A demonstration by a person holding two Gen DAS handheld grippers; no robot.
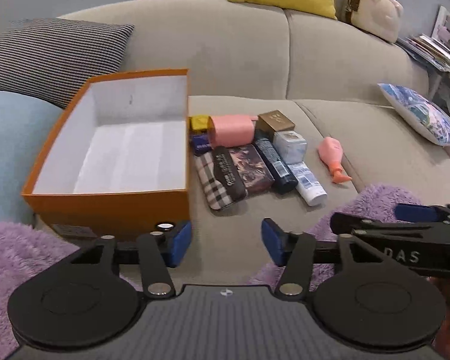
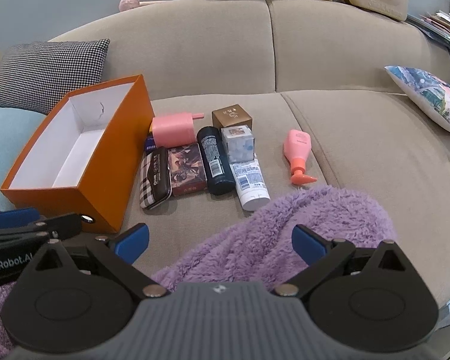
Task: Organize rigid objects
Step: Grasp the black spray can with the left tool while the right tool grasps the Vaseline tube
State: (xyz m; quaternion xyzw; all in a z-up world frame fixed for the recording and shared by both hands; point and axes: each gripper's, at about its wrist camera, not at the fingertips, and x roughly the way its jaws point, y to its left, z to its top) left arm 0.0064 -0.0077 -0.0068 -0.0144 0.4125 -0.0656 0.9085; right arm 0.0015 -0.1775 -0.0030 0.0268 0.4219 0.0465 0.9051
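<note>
The open orange cardboard box (image 1: 111, 207) with its white lining sits empty on the beige sofa seat (image 2: 360, 138), and everything to be sorted lies just beside its right wall. Being light and empty on a soft cushion, the box could slide or tip if a gripper bumps its wall while dropping something in. The fluffy purple blanket (image 2: 285, 225) lies in front of the box, toward the cameras; a low approach could snag a fingertip in its pile. Right of the box the items are packed edge to edge: a pink plastic rectangular case (image 2: 172, 130), a plaid hard-shell case (image 2: 153, 180) with a dark printed box (image 2: 186, 169) touching it, a dark cylindrical bottle (image 2: 216, 162) and a white squeeze tube (image 2: 250, 184). Closing on one could pinch or drag its neighbour, and the round bottle may roll. Farthest from the box, well apart from the cluster, lies a pink pump bottle (image 2: 297, 156). The left gripper (image 1: 226, 244) stands partly open and the right gripper (image 2: 220, 244) wide; neither holds anything.
</note>
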